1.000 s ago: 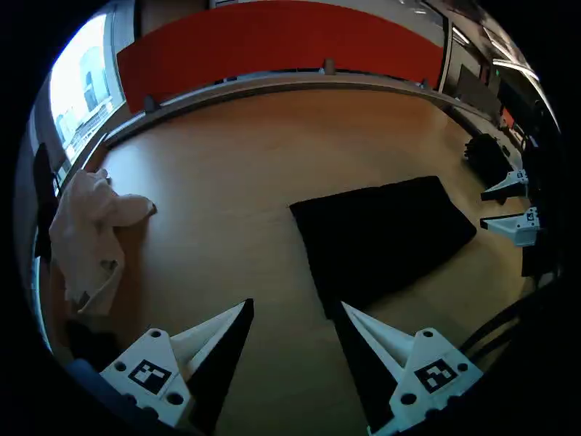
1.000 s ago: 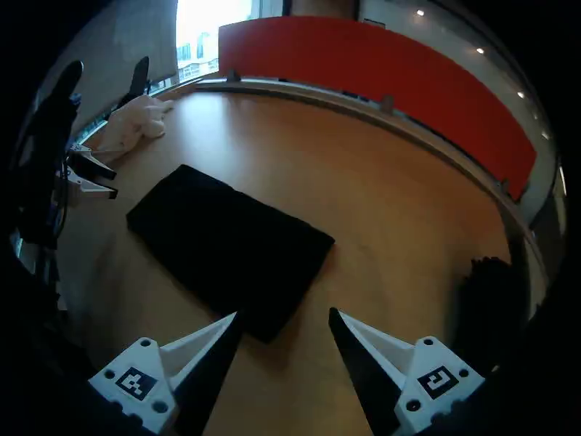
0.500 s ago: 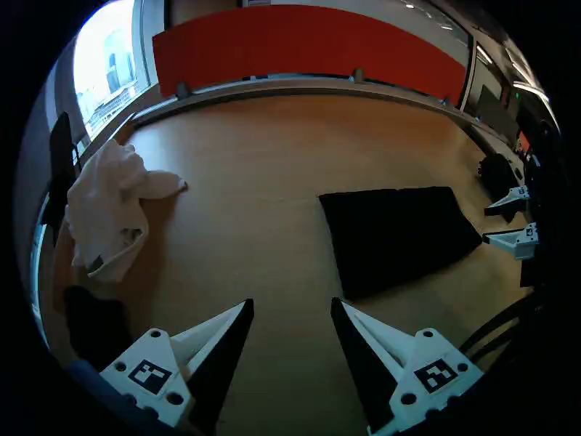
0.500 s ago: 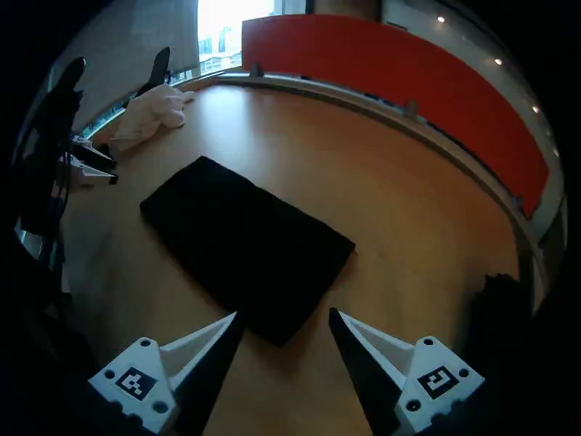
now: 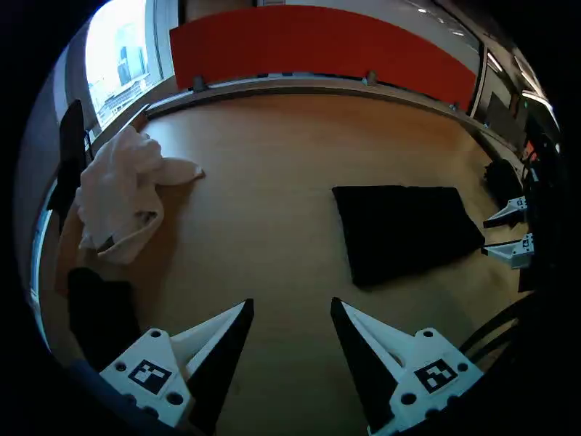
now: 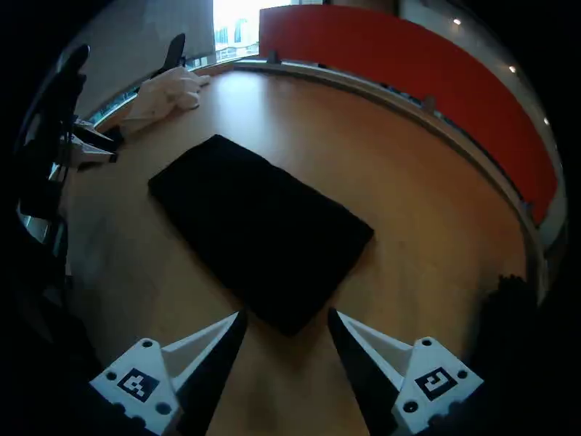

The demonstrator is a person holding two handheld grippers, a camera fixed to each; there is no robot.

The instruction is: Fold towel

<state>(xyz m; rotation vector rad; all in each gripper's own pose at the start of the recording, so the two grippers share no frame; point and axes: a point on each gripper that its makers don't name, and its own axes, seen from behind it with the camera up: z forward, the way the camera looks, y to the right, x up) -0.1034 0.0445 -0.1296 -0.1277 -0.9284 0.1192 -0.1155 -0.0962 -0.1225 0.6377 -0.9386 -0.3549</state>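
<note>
black towel (image 6: 261, 232) lies mid-frame in right gripper view, a flat neat rectangle on the table (image 6: 407, 167): prob. folded already. left gripper (image 5: 290, 341) & right gripper (image 6: 283, 349) both spread, empty. crumpled white cloth (image 5: 120, 192) at left edge, maybe next to fold.

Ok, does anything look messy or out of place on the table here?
The white cloth sits in a crumpled heap near the window-side edge of the table, unfolded. The black towel lies flat and neatly folded. The left hand-held gripper and right hand-held gripper are open, holding nothing.
</note>
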